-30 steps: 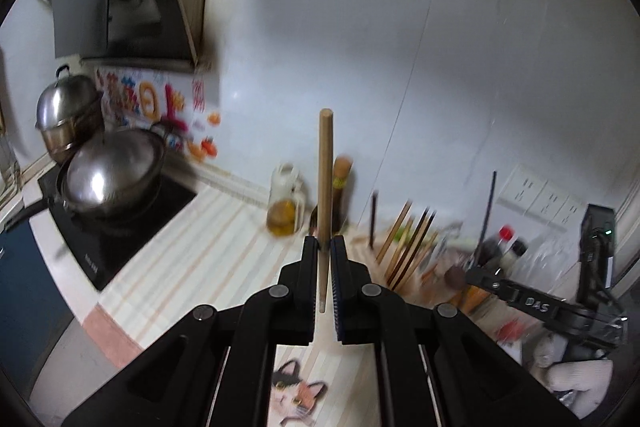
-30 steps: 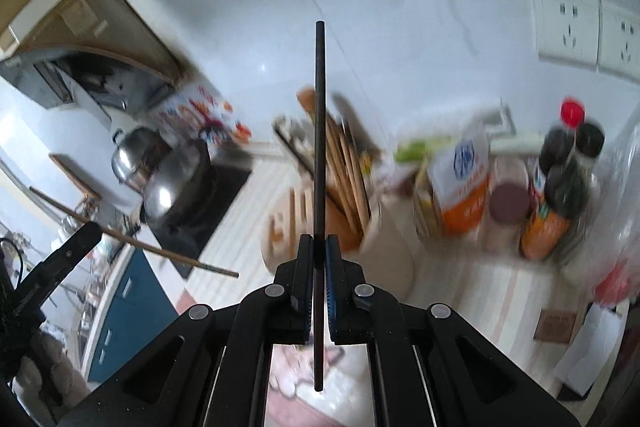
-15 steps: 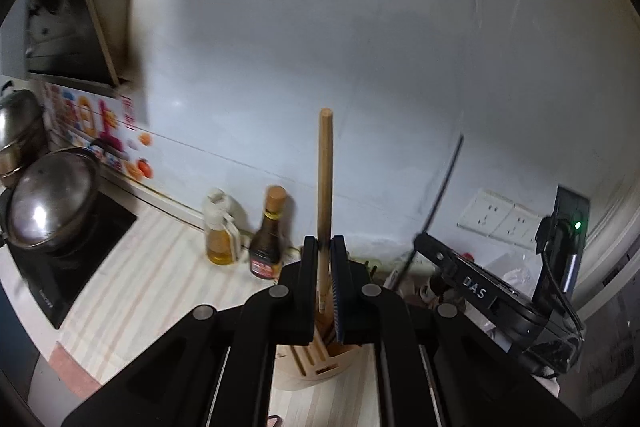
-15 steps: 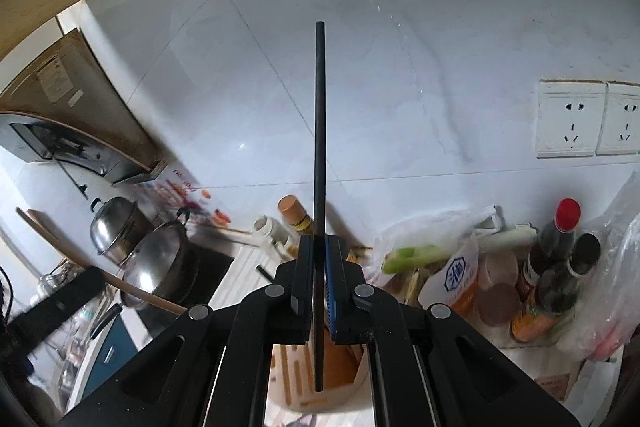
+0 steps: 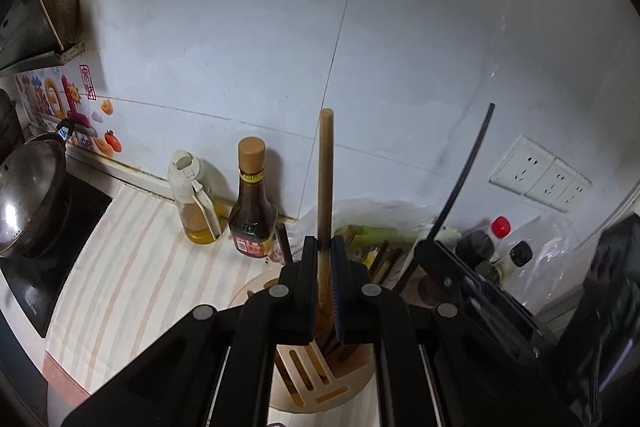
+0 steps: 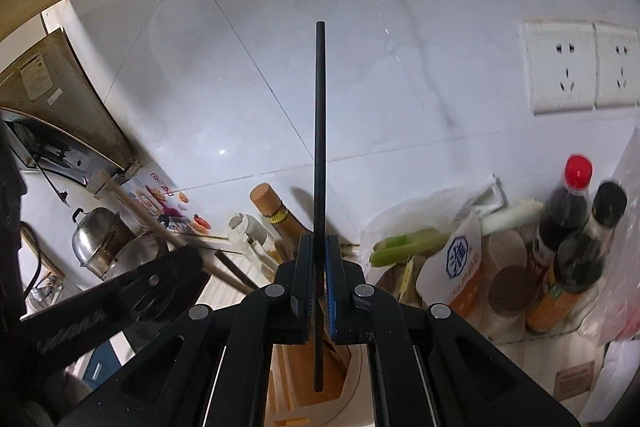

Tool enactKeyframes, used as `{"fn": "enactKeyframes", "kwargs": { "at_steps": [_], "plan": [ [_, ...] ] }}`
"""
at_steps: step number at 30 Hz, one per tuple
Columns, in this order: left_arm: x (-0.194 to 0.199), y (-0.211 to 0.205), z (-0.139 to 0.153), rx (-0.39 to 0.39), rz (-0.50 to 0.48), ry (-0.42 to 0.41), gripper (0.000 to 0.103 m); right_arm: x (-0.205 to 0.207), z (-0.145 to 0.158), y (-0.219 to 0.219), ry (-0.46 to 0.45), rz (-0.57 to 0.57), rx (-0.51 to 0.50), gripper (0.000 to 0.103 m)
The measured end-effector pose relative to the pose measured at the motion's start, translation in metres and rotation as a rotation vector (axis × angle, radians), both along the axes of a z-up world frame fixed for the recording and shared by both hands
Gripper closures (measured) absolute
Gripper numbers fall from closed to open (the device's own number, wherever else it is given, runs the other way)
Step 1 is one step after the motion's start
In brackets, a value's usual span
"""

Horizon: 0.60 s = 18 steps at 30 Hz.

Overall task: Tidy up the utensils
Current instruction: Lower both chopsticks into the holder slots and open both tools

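My left gripper (image 5: 325, 259) is shut on a wooden chopstick (image 5: 325, 187) held upright, its lower end over the beige utensil holder (image 5: 320, 383). My right gripper (image 6: 319, 267) is shut on a black chopstick (image 6: 319, 131), also upright, its lower tip above the same holder (image 6: 304, 379). The right gripper and its black chopstick show at the right of the left wrist view (image 5: 460, 183). The left gripper and its wooden chopstick show at the left of the right wrist view (image 6: 160, 227). Several brown chopsticks (image 5: 384, 259) stand in the holder.
An oil bottle (image 5: 194, 199) and a dark sauce bottle (image 5: 252, 203) stand by the wall. A pot (image 5: 28, 195) sits on the stove at left. Bagged greens (image 6: 408, 243), a packet (image 6: 460, 267) and sauce bottles (image 6: 568, 227) crowd the right. Wall sockets (image 6: 580, 67) are above.
Both grippers have swung toward the wall and come in over the utensil holder, close together. Each still holds its chopstick upright.
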<state>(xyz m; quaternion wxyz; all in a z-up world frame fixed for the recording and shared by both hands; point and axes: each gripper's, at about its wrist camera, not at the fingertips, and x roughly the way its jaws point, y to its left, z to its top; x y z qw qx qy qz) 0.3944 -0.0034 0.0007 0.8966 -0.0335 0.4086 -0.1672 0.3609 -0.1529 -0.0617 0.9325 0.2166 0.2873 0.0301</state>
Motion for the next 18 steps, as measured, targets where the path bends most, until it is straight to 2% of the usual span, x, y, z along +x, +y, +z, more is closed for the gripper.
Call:
{"fn": "enactKeyframes", "kwargs": {
  "at_steps": [12,16,17,18],
  "plan": [
    [0.012,0.009,-0.019,-0.011,0.005,0.059,0.099,-0.009,-0.017,0.015,0.022,0.079,-0.016,0.097],
    [0.006,0.013,-0.012,-0.015,0.021,0.062,0.092,-0.007,-0.018,0.012,0.072,0.133,0.024,0.094],
    [0.004,0.015,-0.01,-0.017,0.03,0.065,0.084,-0.007,-0.02,0.012,0.088,0.146,0.03,0.086],
    [0.002,0.018,-0.008,-0.018,0.042,0.062,0.078,-0.007,-0.022,0.011,0.097,0.155,0.038,0.071]
  ]
}}
